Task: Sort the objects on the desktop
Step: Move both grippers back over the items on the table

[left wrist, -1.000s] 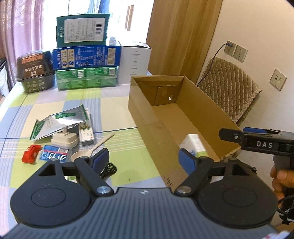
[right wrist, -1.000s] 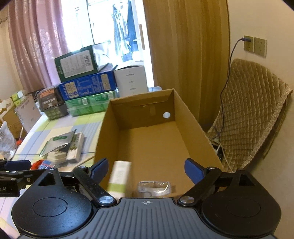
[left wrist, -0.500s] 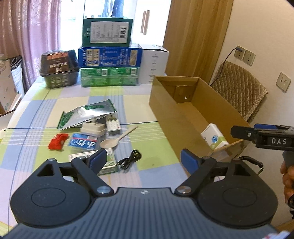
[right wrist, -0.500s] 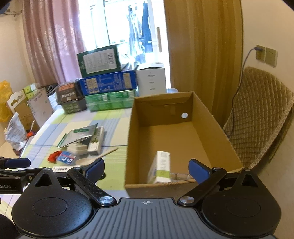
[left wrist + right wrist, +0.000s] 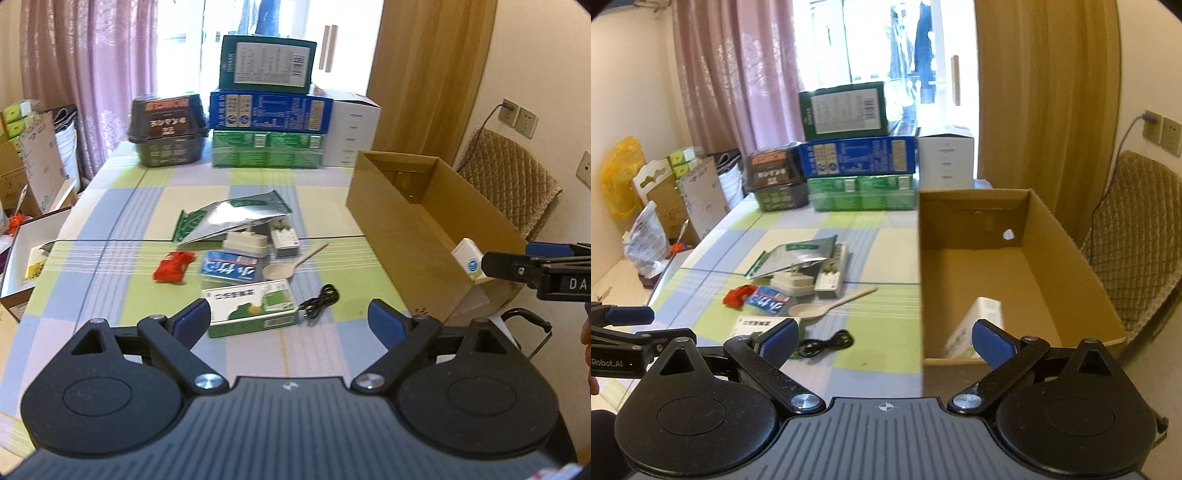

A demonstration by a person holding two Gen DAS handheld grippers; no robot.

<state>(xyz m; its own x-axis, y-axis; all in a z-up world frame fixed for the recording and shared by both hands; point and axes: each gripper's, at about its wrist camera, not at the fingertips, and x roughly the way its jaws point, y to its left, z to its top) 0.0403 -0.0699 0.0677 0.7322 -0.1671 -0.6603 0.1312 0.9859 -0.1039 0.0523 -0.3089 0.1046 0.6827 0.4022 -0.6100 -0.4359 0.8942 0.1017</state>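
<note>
Right now both grippers hang over the near edge of the checked tablecloth (image 5: 118, 206), fingers spread wide w/ nothing between them: left gripper (image 5: 289, 320) above the green-and-white medicine box (image 5: 251, 307), right gripper (image 5: 884, 339) straddling the near left corner of the cardboard box (image 5: 1067, 258). That medicine box lies flat, long axis running left-right, near-parallel to the table edge. Just right of it a black cable (image 5: 320, 301) sits in a loose coil. Behind: a blue-and-white packet (image 5: 228, 268), a red wrapper (image 5: 173, 266) to its left, a pale spoon (image 5: 291, 264) w/ bowl toward the front and handle pointing back-right at the carton, a white charger plug (image 5: 246, 244), and a foil pouch (image 5: 232, 218) lying crosswise. The carton is open-topped, long axis running away from the front edge; a white box w/ green print (image 5: 975, 326) leans in its near end, rest of the floor bare. Open cloth lies btwn the clutter and the carton wall, and more behind the pouch up to the stacked boxes (image 5: 266, 129) at the far edge.
</note>
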